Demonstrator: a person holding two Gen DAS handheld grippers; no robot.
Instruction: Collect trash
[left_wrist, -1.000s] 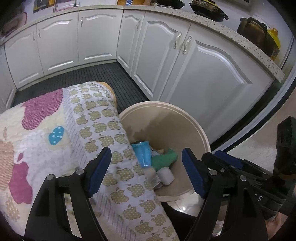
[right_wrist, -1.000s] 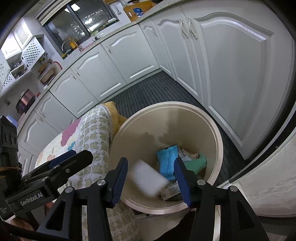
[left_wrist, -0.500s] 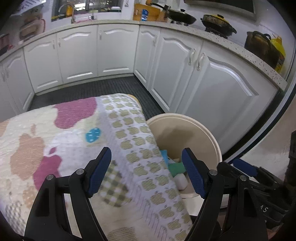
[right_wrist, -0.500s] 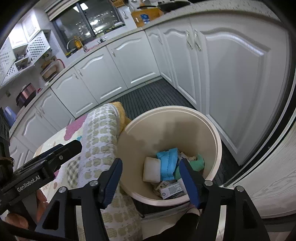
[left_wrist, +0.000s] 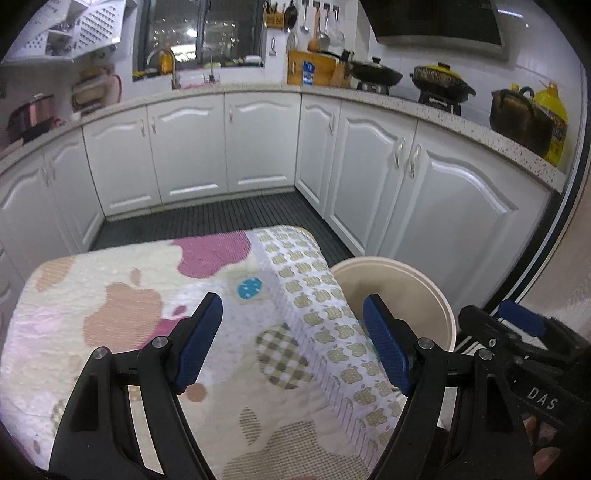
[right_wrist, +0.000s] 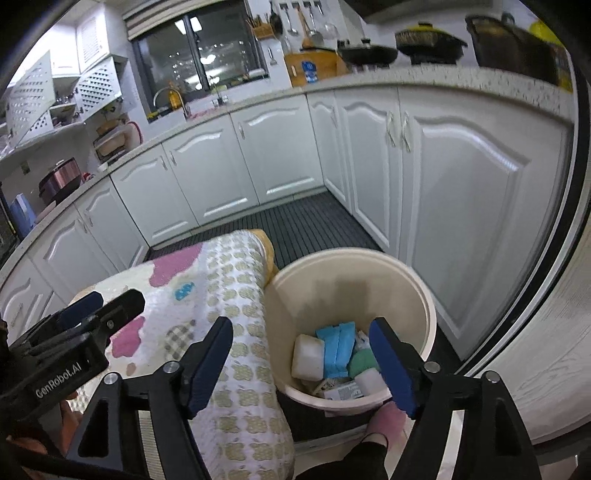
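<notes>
The right tongs have just been opening and now hang spread and empty above the cream bin, where the white block lies on the trash pile beside the blue packet and a green scrap. The left tongs gape wide with nothing between them, over the patterned cloth on the worktop just beside that bin.
</notes>
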